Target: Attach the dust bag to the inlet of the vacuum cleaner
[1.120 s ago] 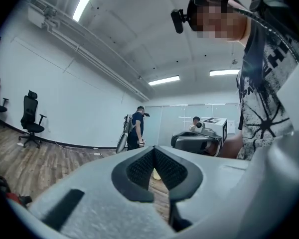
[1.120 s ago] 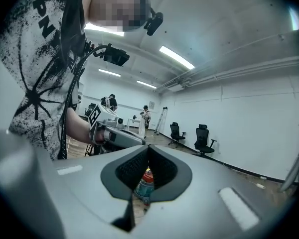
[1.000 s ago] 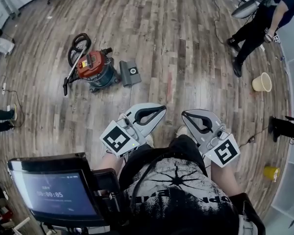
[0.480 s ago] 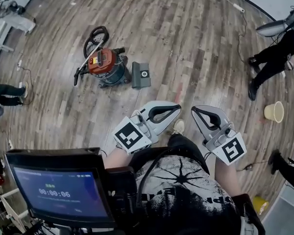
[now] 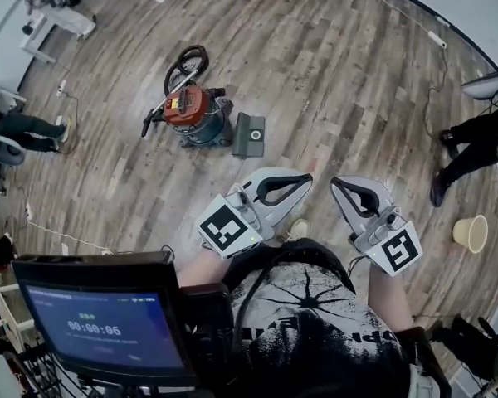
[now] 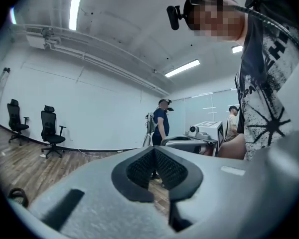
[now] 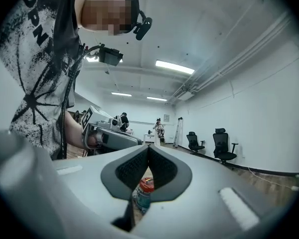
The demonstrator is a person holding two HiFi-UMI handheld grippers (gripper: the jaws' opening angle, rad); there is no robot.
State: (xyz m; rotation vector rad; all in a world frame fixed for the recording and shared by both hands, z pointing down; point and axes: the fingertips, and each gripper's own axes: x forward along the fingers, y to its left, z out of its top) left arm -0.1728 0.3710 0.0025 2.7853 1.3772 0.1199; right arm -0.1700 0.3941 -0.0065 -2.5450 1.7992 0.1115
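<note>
- Timer on monitor (image 5: 100, 326) reads 00:00:06.
- Vacuum cleaner (image 5: 197, 116) mid-floor, dust bag (image 5: 251, 134) flat just beside it.
- Left gripper (image 5: 305, 176), right gripper (image 5: 337, 182): jaws closed, empty, well apart from both.
- Bucket (image 5: 470, 232) near floor's right edge.

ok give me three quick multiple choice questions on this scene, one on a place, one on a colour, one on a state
1. Where is the dust bag? A) flat on the floor beside the vacuum cleaner B) fitted on its inlet C) on a chair
2. What colour is the vacuum cleaner's top? A) yellow B) red-orange C) white
3. How do the left gripper and the right gripper stand? A) both wide open B) only the right shut C) both shut, empty
Answers: 1 A, the head view shows it lying there; 2 B, plain from above; 3 C, each gripper view shows pads together, nothing between.
</note>
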